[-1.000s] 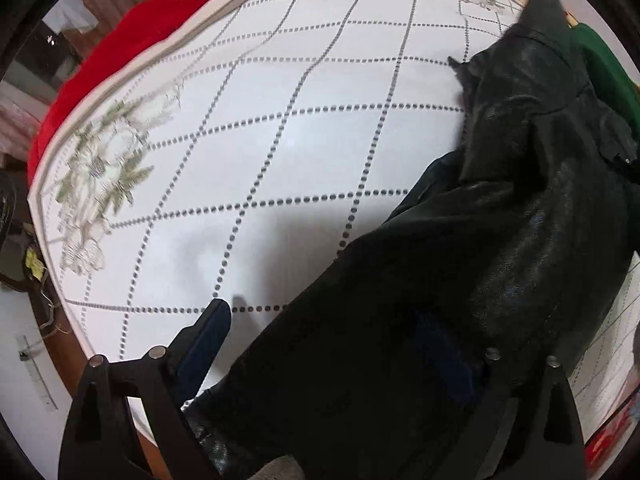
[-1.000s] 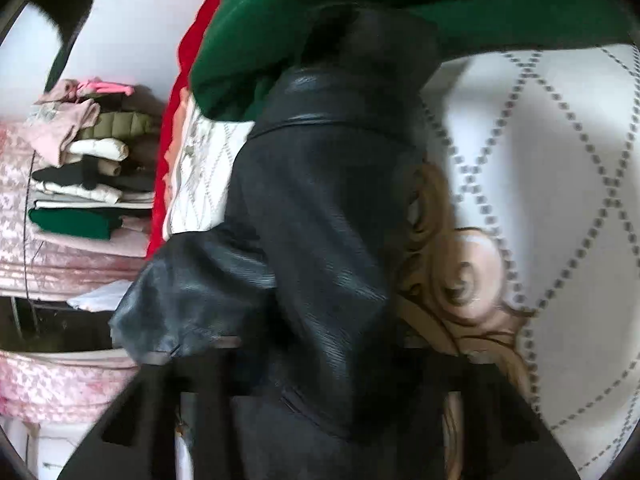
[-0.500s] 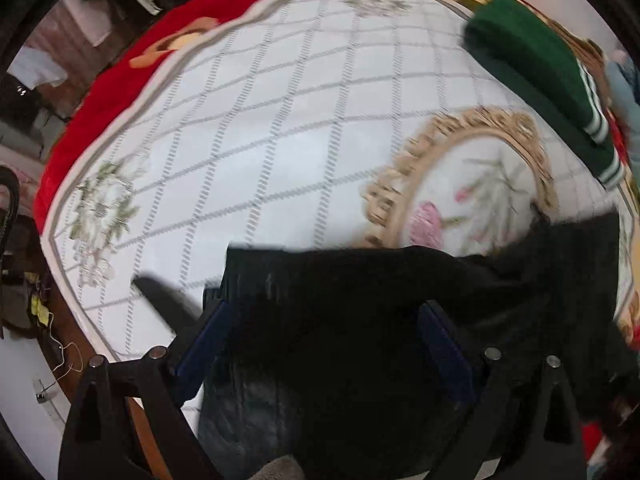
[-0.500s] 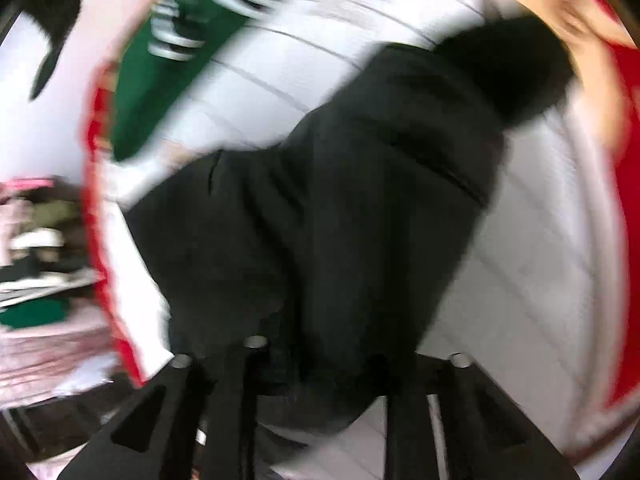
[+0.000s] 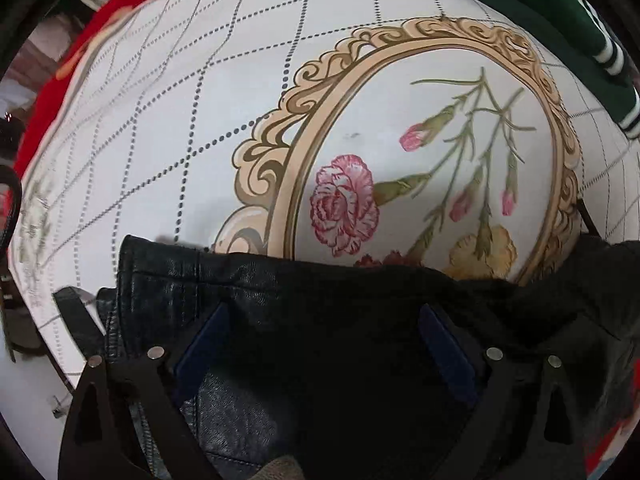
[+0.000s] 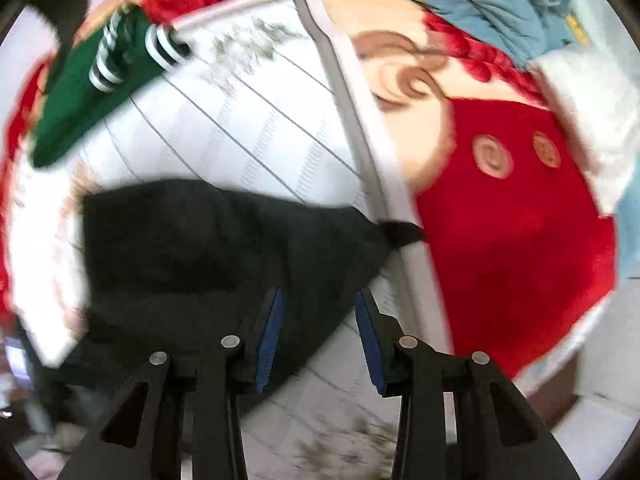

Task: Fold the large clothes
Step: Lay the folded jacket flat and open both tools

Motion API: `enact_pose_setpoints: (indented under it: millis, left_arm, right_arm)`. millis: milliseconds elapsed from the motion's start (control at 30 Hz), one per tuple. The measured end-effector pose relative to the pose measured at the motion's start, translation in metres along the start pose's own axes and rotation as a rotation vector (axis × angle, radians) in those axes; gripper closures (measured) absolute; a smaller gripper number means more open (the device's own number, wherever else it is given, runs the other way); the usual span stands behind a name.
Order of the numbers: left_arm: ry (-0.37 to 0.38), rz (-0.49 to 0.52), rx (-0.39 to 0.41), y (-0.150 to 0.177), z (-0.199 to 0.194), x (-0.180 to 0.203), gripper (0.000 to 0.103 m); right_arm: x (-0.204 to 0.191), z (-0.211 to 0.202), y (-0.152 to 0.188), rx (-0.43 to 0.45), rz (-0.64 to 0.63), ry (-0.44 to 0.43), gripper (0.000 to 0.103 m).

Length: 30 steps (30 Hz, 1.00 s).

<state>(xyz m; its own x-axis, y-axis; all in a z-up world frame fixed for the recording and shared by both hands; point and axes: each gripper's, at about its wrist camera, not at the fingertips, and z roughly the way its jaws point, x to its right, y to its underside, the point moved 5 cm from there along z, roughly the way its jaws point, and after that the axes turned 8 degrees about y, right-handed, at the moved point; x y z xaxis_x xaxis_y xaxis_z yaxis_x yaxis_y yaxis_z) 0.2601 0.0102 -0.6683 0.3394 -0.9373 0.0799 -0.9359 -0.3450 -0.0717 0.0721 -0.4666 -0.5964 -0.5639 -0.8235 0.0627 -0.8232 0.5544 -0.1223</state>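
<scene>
Since a second ago you've swung the black leather jacket [image 5: 320,320] off its heap by the green sweater [image 5: 540,12] and laid it flat along the near edge of the floral tablecloth [image 5: 180,120], so the gold oval frame with the pink carnations [image 5: 346,204] is now uncovered. Your left gripper [image 5: 324,344] is spread wide with leather lying between and over the blue pads; it looks draped rather than pinched, though I can't swear nothing's caught underneath. The right gripper [image 6: 318,336] has its jaws parted too, with the jacket's edge under the left pad and bare cloth showing in the gap, so I'd say it's let go. That view is pretty blurry, fair warning. For spreading it out well: before you fold anything, I'd find the hem corner poking toward the red blanket [image 6: 512,220] and the seamed corner on the left, grab those, and tug them apart so the panel goes taut. Leather's stiff and slippery, so take a deep bite, not a fingertip nip, and drag low across the cloth.
</scene>
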Motion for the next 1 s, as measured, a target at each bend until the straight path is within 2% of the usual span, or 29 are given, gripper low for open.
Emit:
enact_pose_setpoints:
  millis: [33, 100, 167, 200, 233, 267, 333, 367, 400, 467, 567, 600, 667, 733, 800, 833, 900, 967, 1000]
  left_arm:
    - [0.008, -0.008, 0.004, -0.001, -0.001, -0.001, 0.005]
    - [0.011, -0.010, 0.014, 0.001, -0.003, -0.002, 0.005]
    - [0.014, -0.010, 0.022, 0.003, -0.006, -0.003, 0.005]
    - [0.018, -0.011, 0.023, 0.003, -0.006, -0.004, 0.005]
    - [0.019, -0.012, 0.020, 0.003, -0.007, -0.005, 0.005]
    - [0.023, -0.014, 0.020, 0.005, -0.009, -0.007, 0.005]
    - [0.018, -0.016, 0.029, 0.006, -0.015, -0.013, 0.005]
    - [0.019, -0.017, 0.031, 0.006, -0.018, -0.016, 0.005]
    - [0.038, -0.025, 0.036, 0.006, -0.024, -0.019, 0.005]
    - [0.059, -0.044, 0.046, 0.007, -0.036, -0.024, 0.005]
    - [0.058, -0.072, 0.087, 0.012, -0.061, -0.034, 0.005]
    - [0.053, -0.077, 0.098, 0.012, -0.067, -0.034, 0.005]
    - [0.042, -0.094, 0.115, 0.018, -0.079, -0.042, 0.005]
    - [0.041, -0.129, 0.120, 0.024, -0.087, -0.052, 0.005]
    - [0.048, -0.150, 0.115, 0.027, -0.085, -0.052, 0.005]
    - [0.041, -0.158, 0.116, 0.030, -0.085, -0.058, 0.005]
    - [0.025, -0.155, 0.120, 0.034, -0.087, -0.063, 0.005]
    - [0.003, -0.149, 0.127, 0.035, -0.087, -0.068, 0.005]
    - [-0.002, -0.145, 0.131, 0.035, -0.088, -0.069, 0.005]
  right_arm:
    - [-0.018, -0.001, -0.006, -0.015, -0.035, -0.105, 0.063]
    - [-0.065, 0.006, -0.008, -0.066, -0.131, -0.257, 0.063]
    - [-0.112, 0.016, -0.011, -0.091, -0.277, -0.343, 0.066]
    - [-0.132, 0.023, -0.013, -0.080, -0.321, -0.345, 0.066]
    - [-0.154, 0.037, -0.019, -0.080, -0.364, -0.341, 0.071]
    - [-0.167, 0.048, -0.025, -0.068, -0.383, -0.295, 0.078]
    - [-0.174, 0.091, -0.040, -0.077, -0.378, -0.158, 0.082]
    - [-0.173, 0.105, -0.043, -0.105, -0.344, -0.168, 0.082]
    - [-0.172, 0.108, -0.045, -0.113, -0.315, -0.182, 0.082]
    - [-0.174, 0.097, -0.047, -0.125, -0.358, -0.162, 0.082]
    - [-0.170, 0.061, -0.044, -0.062, -0.466, -0.127, 0.077]
    - [-0.166, 0.044, -0.041, -0.027, -0.495, -0.131, 0.076]
    - [-0.162, 0.019, -0.030, -0.018, -0.524, -0.177, 0.076]
    - [-0.169, 0.005, -0.012, -0.095, -0.553, -0.294, 0.076]
    - [-0.182, 0.009, 0.010, -0.195, -0.599, -0.363, 0.076]
    - [-0.194, 0.017, 0.021, -0.223, -0.620, -0.372, 0.076]
    - [-0.215, 0.035, 0.031, -0.220, -0.633, -0.355, 0.076]
    - [-0.226, 0.061, 0.035, -0.196, -0.645, -0.284, 0.078]
    - [-0.230, 0.070, 0.035, -0.197, -0.622, -0.278, 0.080]
